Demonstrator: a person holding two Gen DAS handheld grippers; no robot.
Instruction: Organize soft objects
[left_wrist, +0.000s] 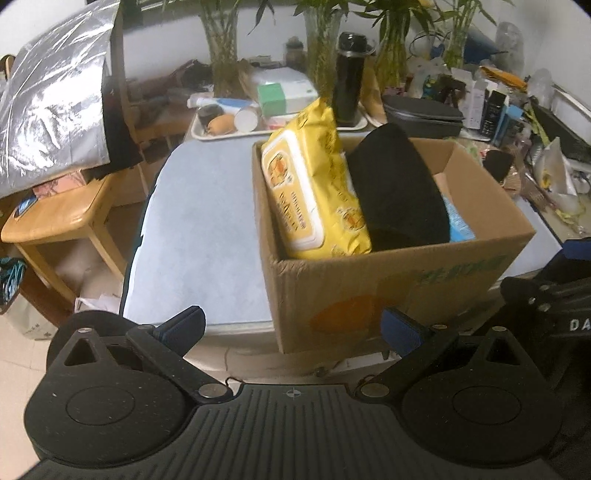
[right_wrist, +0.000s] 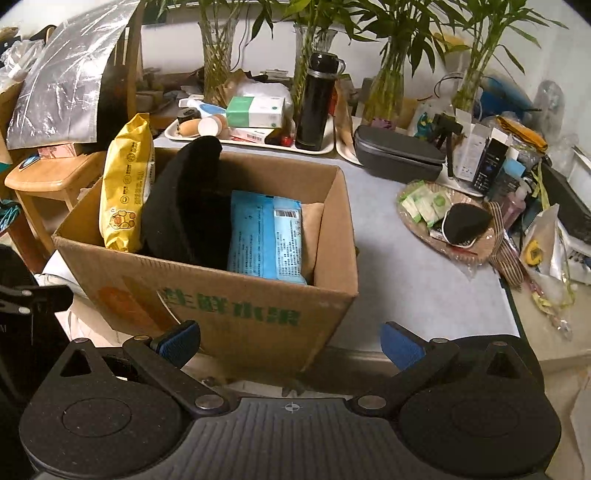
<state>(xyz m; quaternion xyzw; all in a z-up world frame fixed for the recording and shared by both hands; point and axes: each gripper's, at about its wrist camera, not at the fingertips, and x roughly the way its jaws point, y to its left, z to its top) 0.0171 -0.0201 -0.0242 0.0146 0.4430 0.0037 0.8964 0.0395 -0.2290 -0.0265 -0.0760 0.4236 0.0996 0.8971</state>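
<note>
Ahead of our tongs, the brown corrugated cardboard box (right_wrist: 236, 291) holds a crinkly yellow wipes pack (left_wrist: 314, 192), black soft cap (left_wrist: 399, 192) and glossy blue packet (right_wrist: 267, 236). Our left gripper (left_wrist: 293, 328) and right gripper (right_wrist: 291, 338) are both spread wide, holding nothing.

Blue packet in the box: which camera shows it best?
The right wrist view: the blue packet faces the camera, label and barcode visible, inside the cardboard box. The left wrist view shows only a blue sliver behind the black item.

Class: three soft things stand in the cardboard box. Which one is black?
The black hat, standing in the middle. The wipes pack on one side is yellow; the packet on the other is blue.
</note>
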